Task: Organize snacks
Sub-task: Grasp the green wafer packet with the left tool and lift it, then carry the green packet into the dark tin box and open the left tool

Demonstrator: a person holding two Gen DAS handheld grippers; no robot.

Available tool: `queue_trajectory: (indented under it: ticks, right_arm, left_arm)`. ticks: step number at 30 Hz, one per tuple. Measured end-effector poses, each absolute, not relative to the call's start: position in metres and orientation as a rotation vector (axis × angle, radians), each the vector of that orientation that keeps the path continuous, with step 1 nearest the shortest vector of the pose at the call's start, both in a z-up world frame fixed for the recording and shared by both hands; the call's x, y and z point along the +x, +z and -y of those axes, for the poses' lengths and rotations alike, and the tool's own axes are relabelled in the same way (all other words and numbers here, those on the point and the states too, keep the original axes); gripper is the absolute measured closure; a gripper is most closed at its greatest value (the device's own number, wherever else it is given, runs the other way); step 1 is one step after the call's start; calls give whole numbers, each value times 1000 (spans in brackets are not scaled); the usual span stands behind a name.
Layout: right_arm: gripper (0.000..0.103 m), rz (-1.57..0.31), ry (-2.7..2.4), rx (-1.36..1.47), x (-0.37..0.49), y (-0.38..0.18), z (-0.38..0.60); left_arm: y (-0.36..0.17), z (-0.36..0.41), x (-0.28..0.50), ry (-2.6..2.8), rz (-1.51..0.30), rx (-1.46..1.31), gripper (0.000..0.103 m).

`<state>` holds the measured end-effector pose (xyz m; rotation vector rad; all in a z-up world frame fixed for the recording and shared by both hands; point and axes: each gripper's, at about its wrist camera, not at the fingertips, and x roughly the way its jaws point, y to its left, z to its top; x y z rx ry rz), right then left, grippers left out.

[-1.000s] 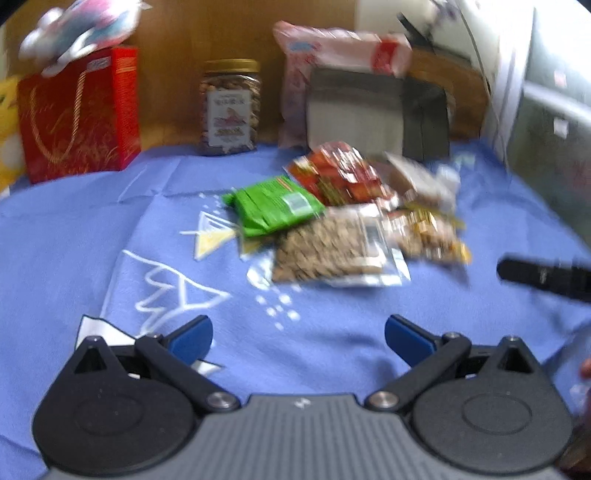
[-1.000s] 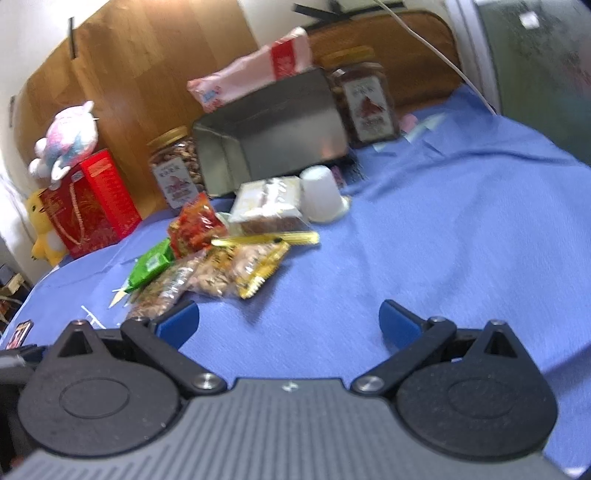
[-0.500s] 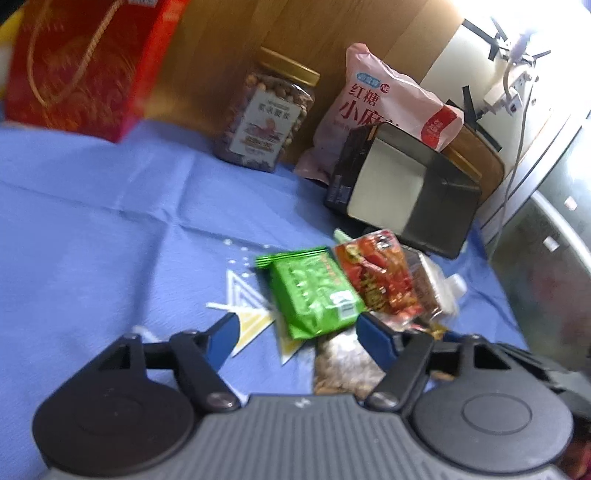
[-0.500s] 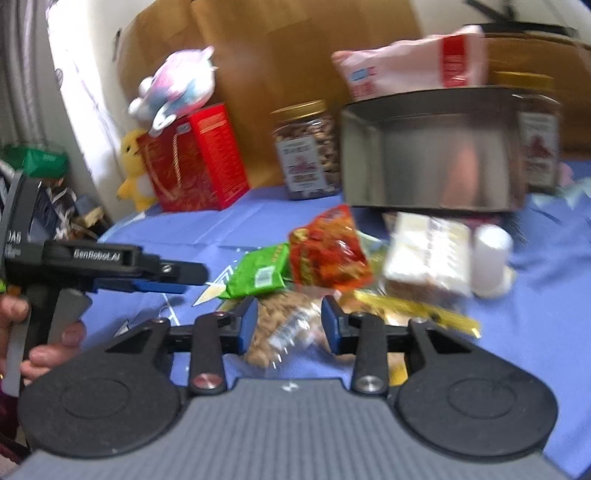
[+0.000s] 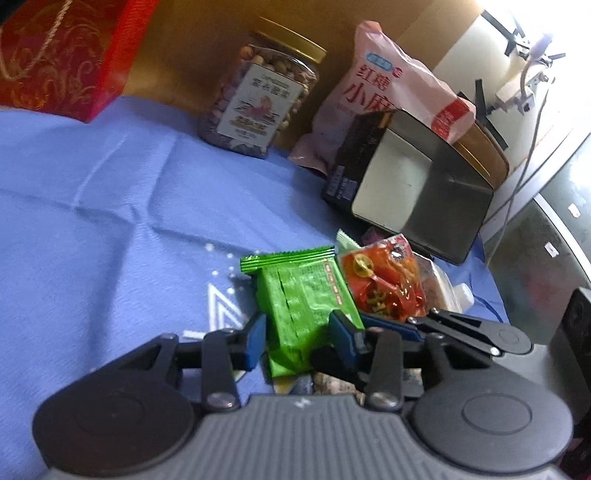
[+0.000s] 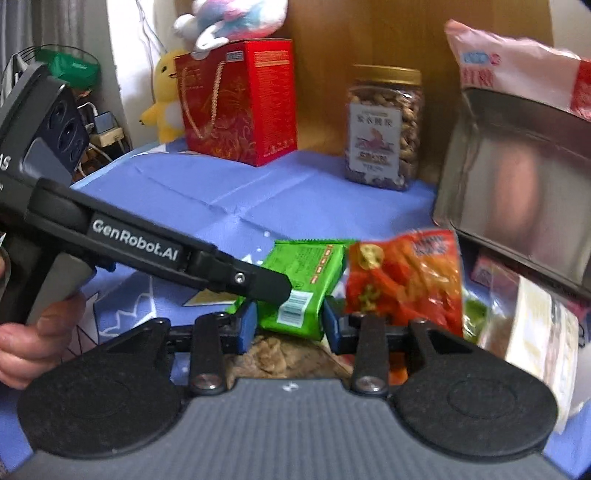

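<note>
Green foil: green packet [image 5: 303, 310], crimped top edge, a white barcode patch at the near end, small print too fine to read. It lies on the blue cloth [image 5: 92, 221] at the front of the snack heap, its near end between the blue pads of the left gripper [image 5: 297, 330]. The jaws are closing and both pads sit against the crumpled wrapper.

Red-orange film: red packet [image 5: 384, 280], just beside the green one on its right and overlapping it. Its printing is blurred.

Clear pouch of nuts [image 6: 269, 354], partly under both packets.

Right gripper [image 6: 288, 326]: jaws closing. In its own view the end of the green packet shows between its pads; whether they press on it cannot be told.

Black plastic: the left gripper's body in the right wrist view carries white lettering, "GenRobot.AI". A hand [image 6: 33, 343] grips its handle.

Bare metal: open tin box [image 5: 424, 188], tipped on its side behind the heap, with small white print on its dark outer wall.

Pink bag [image 5: 388, 85], resting on top of the tin, reads "红糖" and "小麻".

Clear nut jar [image 5: 258, 99], gold lid, white label with Chinese text too small to read.

Red gift box [image 6: 240, 99], gold scrollwork and cord handle, with a pink-and-white plush [image 6: 229, 18] on top.
</note>
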<state>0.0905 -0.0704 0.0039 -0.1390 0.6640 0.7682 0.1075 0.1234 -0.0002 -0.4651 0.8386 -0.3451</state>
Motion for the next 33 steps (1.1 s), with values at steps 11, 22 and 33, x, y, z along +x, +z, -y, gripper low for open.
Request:
queue_trajectory:
  ticks: [11, 22, 33]
  right_arm:
    - [67, -559, 783, -31, 64, 31, 92]
    - [60, -458, 550, -7, 118, 55, 168]
    - [54, -318, 189, -68, 130, 44, 256]
  left_arm:
    - [43, -110, 83, -367, -728, -394, 67]
    - [71, -13, 186, -528, -644, -205, 62]
    - [56, 9, 193, -183, -407, 107, 56]
